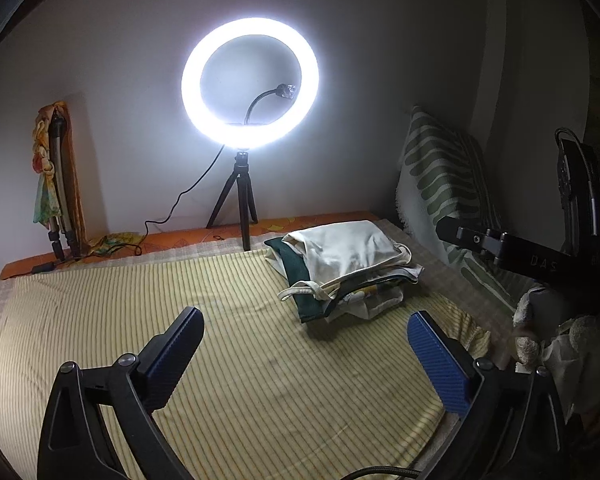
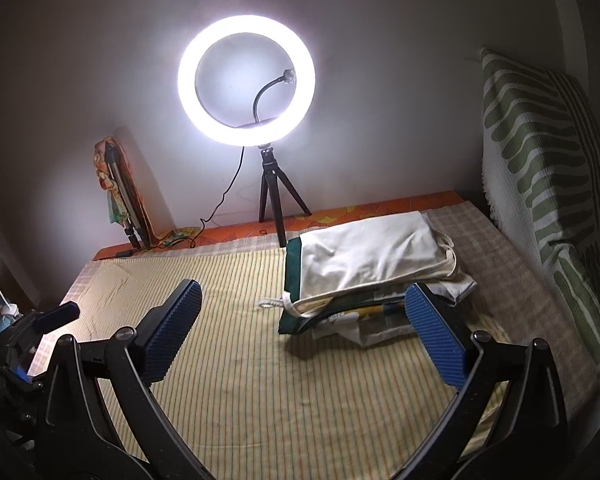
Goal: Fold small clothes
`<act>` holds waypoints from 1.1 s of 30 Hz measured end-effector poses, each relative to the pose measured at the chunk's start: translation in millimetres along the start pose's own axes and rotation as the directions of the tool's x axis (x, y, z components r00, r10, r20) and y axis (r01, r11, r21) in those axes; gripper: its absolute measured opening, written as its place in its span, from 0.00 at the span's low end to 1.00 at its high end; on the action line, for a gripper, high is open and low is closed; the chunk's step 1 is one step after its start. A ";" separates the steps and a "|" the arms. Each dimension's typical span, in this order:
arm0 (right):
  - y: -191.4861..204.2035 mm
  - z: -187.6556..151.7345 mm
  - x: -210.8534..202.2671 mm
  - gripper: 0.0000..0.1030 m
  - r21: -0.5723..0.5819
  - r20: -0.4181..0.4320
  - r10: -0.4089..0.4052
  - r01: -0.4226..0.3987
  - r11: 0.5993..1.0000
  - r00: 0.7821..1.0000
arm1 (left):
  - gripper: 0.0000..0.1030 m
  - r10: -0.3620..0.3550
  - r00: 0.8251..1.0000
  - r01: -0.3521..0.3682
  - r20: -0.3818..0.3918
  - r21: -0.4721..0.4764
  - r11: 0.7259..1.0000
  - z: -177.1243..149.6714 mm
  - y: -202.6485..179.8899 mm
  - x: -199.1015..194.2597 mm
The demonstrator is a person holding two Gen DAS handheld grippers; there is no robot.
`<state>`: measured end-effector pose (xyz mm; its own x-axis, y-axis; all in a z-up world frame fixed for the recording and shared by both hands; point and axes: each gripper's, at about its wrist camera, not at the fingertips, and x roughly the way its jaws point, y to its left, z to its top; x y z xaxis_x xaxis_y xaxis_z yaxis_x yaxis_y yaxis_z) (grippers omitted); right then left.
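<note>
A stack of folded small clothes [image 1: 344, 268] lies on the striped yellow bed sheet [image 1: 228, 360], right of centre. A cream piece with straps is on top, over a dark green piece. The stack also shows in the right wrist view [image 2: 364, 272]. My left gripper [image 1: 304, 336] is open and empty, above the sheet just in front of the stack. My right gripper [image 2: 304, 312] is open and empty, close to the stack's front edge; its right finger [image 2: 432, 328] overlaps the stack's right corner in view. The right gripper's body shows at the right of the left wrist view [image 1: 512, 252].
A lit ring light on a small tripod [image 1: 250, 84] stands at the back of the bed by the wall. A green-patterned cushion [image 2: 540, 168] leans at the right. A folded tripod with cloth [image 1: 58, 184] leans at the back left. A cable [image 1: 168, 216] runs along the orange edge.
</note>
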<state>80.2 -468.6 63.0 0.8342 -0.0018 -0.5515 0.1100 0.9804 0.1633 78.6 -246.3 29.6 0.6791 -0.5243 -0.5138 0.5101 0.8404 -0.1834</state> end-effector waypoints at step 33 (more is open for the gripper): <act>15.0 -61.3 27.3 1.00 0.113 -0.029 -0.079 0.082 0.990 0.996 | 1.00 0.132 0.991 -0.131 -0.030 0.015 0.991 -52.8 24.2 -21.1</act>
<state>71.5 -441.9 0.2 0.8069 -0.0735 -0.5861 0.2382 0.9484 0.2091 48.7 -207.6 -8.3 0.7242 -0.4049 -0.5583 0.4243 0.8998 -0.1021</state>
